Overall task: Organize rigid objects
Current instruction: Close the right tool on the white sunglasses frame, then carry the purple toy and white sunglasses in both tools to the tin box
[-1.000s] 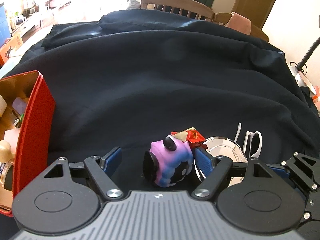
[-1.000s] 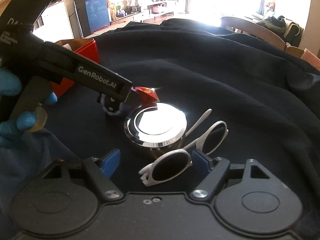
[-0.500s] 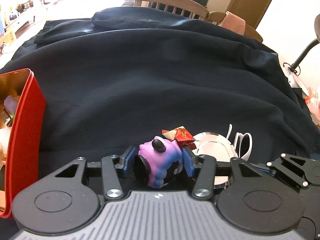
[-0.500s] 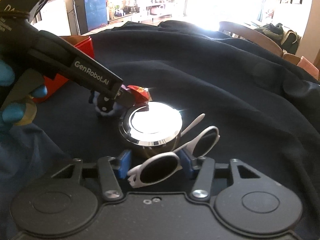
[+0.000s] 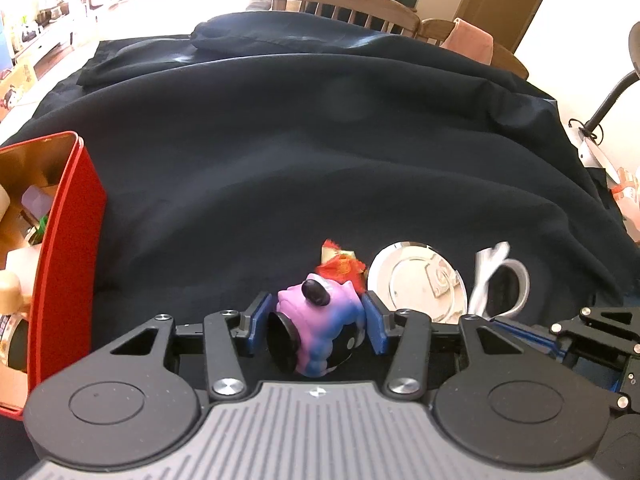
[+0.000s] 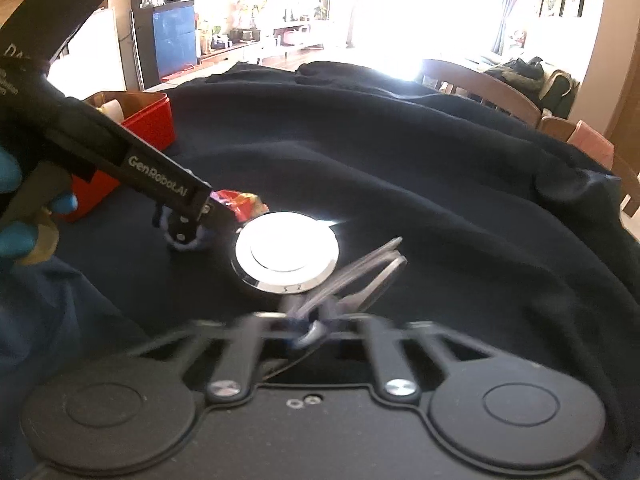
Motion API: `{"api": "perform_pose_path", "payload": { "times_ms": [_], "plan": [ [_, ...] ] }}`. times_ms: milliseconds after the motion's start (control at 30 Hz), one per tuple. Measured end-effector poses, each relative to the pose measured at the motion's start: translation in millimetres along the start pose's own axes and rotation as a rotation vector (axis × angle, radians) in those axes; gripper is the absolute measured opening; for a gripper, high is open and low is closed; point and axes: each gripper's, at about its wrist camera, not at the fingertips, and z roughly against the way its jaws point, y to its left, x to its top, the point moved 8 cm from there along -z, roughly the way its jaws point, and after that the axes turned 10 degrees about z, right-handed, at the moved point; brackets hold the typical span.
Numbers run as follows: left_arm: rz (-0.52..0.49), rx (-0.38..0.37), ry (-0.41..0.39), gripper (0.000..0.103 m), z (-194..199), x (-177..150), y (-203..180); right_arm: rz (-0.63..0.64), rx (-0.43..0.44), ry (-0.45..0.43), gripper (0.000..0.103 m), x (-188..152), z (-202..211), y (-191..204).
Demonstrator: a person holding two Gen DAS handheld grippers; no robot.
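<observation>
Gripping a pink and blue toy [image 5: 320, 330] between its blue pads, the left gripper [image 5: 317, 326] presses on both of the toy's sides, just above the dark cloth [image 5: 320, 152] that covers the table. Right behind the toy lies a red and gold wrapper [image 5: 342, 266], and next to that, to the right, sits a shiny round metal tin [image 5: 416, 282]. A red box [image 5: 66, 264] stands on the cloth at the left edge, with several small items inside it. In the right wrist view, the right gripper [image 6: 310, 326] has its jaws brought fully together on the white sunglasses [image 6: 352, 284], which look blurred and tilted, with the arms rising away to the right, just beside the metal tin. The same view shows a blue-gloved hand [image 6: 16, 220] holding the left gripper's black body, which reaches down to the toy left of the tin. Wooden chairs [image 5: 344, 10] stand beyond the far edge of the table.
</observation>
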Motion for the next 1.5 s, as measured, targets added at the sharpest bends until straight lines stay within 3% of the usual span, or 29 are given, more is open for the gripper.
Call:
{"api": "perform_pose_path", "payload": {
  "times_ms": [100, 167, 267, 333, 433, 767, 867, 900, 1067, 1100, 1133, 1500],
  "plan": [
    [-0.007, 0.006, -0.003, 0.048, 2.3, -1.2, 1.8, -0.002, 0.008, 0.010, 0.001, -1.0, 0.0, 0.4],
    [-0.006, 0.003, -0.006, 0.048, 5.2, -1.7, 3.1, -0.022, -0.001, 0.017, 0.009, -2.6, 1.6, -2.1],
    [-0.005, -0.001, -0.013, 0.048, 10.3, -1.9, 5.0, -0.093, 0.002, 0.025, 0.023, -5.7, 5.2, -7.4],
    [-0.005, -0.005, -0.016, 0.048, 13.3, -2.2, 5.1, -0.136, 0.012, 0.038, 0.043, -9.3, 5.2, -8.8],
    [-0.008, -0.009, -0.020, 0.048, 16.6, -3.0, 5.0, -0.204, 0.031, 0.053, 0.051, -11.4, 1.2, -11.2],
    [-0.005, -0.012, -0.016, 0.048, 19.2, -6.4, 9.2, -0.303, 0.046, 0.108, 0.046, -0.6, -25.7, -3.1],
    [0.001, -0.015, -0.015, 0.048, 20.7, -7.0, 10.9, -0.323, 0.030, 0.116, 0.036, 2.3, -29.0, -4.5],
    [0.000, -0.016, -0.016, 0.048, 21.3, -7.2, 10.7, -0.328, 0.029, 0.127, 0.028, 2.1, -30.0, -4.7],
    [-0.001, -0.019, -0.020, 0.048, 24.1, -7.3, 11.7, -0.319, 0.010, 0.146, 0.021, 0.4, -31.1, -4.9],
    [0.000, -0.020, -0.020, 0.048, 24.7, -7.5, 12.3, -0.318, 0.006, 0.142, 0.010, 0.7, -29.8, -5.7],
    [0.001, -0.021, -0.019, 0.048, 25.1, -7.6, 12.3, -0.317, 0.007, 0.136, 0.006, 1.4, -29.1, -5.2],
    [0.000, -0.039, -0.013, 0.048, 36.1, -10.0, 18.5, -0.316, -0.062, 0.103, 0.005, -2.3, -4.8, -10.1]
  ]
}}
